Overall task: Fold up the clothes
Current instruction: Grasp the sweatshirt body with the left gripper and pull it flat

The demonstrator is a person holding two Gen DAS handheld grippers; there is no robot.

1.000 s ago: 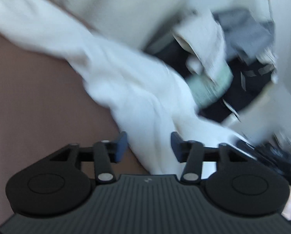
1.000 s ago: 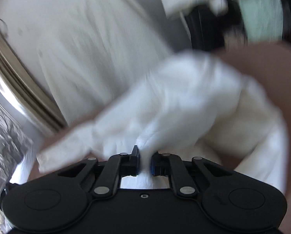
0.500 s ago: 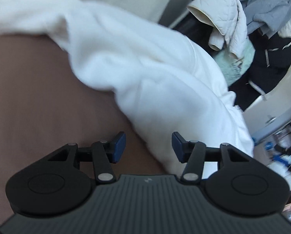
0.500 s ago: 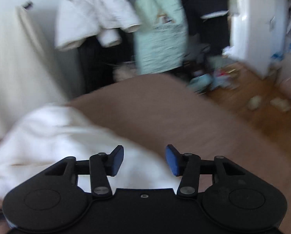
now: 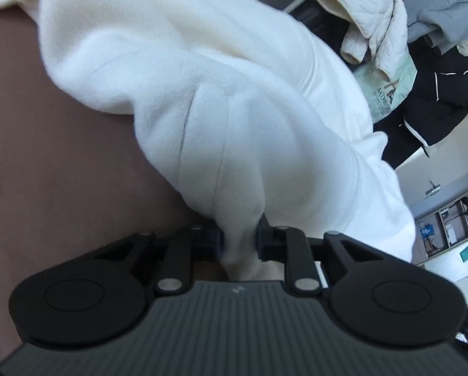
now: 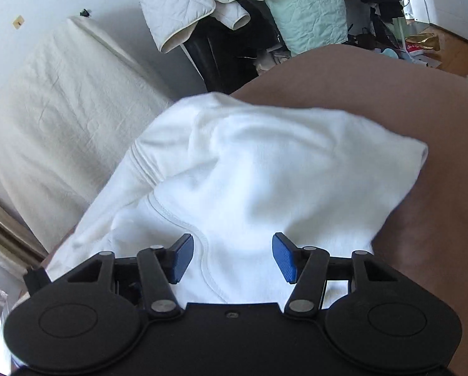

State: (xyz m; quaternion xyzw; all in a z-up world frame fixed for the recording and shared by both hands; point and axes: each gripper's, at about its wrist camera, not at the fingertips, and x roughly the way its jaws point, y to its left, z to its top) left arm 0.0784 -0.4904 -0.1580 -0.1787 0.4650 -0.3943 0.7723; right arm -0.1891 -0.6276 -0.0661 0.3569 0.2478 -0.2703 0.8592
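A white fleece garment [image 5: 202, 100] lies crumpled on a brown bed cover [image 5: 46, 163]. My left gripper [image 5: 238, 242] has its jaws closing, and its pads pinch a bunched fold of this white garment between them. In the right wrist view the same white garment [image 6: 265, 163] spreads over the brown cover [image 6: 447, 144]. My right gripper [image 6: 232, 258] hovers just over the garment's seamed edge with its jaws opening; the blue pads [image 6: 284, 258] stand wide apart and grip nothing.
Beyond the bed's far edge hang a white quilted jacket [image 6: 196, 3], a mint green shirt [image 6: 309, 9] and dark clothes [image 5: 434, 100]. A cream cloth-covered panel [image 6: 55, 119] stands at the left. Cluttered wooden floor [image 6: 453, 53] lies at the far right.
The left gripper moved onto the white garment and closed on a fold. The right gripper let go of the garment, opened wide, swung up and came back down over it.
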